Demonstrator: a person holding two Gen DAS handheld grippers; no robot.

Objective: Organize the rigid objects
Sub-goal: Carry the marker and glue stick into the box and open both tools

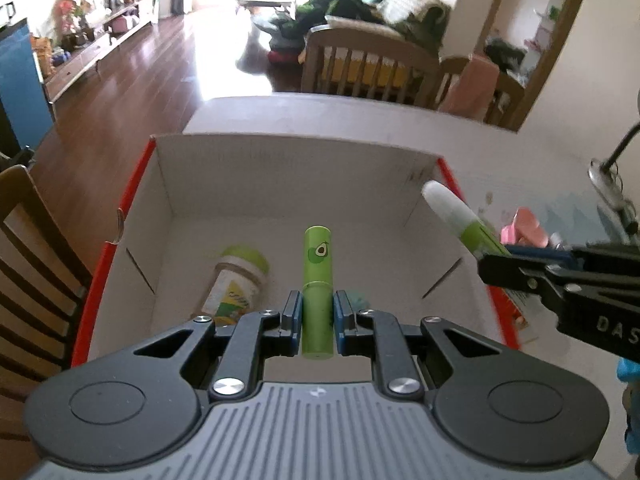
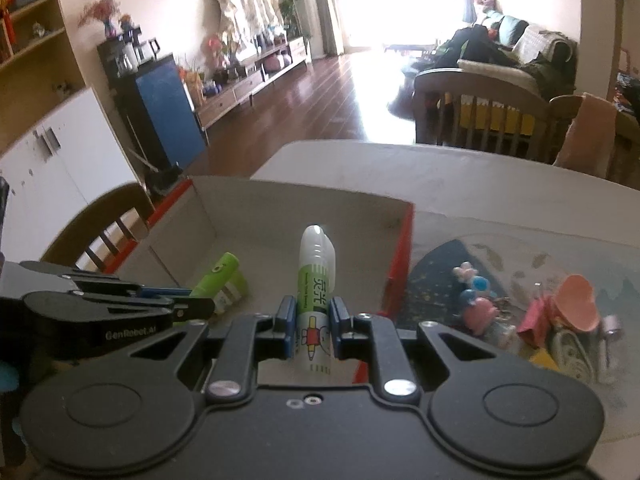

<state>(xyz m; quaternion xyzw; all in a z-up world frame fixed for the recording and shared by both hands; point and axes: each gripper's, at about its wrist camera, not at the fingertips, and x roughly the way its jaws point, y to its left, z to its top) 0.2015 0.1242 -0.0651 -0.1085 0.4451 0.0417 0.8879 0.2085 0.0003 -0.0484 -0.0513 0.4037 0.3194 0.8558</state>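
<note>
My left gripper (image 1: 317,312) is shut on a green avocado-print tube (image 1: 318,276), held over the open white cardboard box (image 1: 280,168) with red outer sides. A small jar with a green lid (image 1: 236,280) lies on the box floor. My right gripper (image 2: 313,320) is shut on a white-capped green glue bottle (image 2: 315,280), held above the box's right part. In the left wrist view the right gripper (image 1: 500,264) comes in from the right with the glue bottle (image 1: 456,212). In the right wrist view the left gripper (image 2: 192,298) shows at the left with the green tube (image 2: 216,276).
The box stands on a white table (image 2: 500,196). Right of the box lie small toys (image 2: 476,300), a pink piece (image 2: 572,304) and other clutter on a patterned mat. Wooden chairs (image 1: 28,264) stand at the left and far side.
</note>
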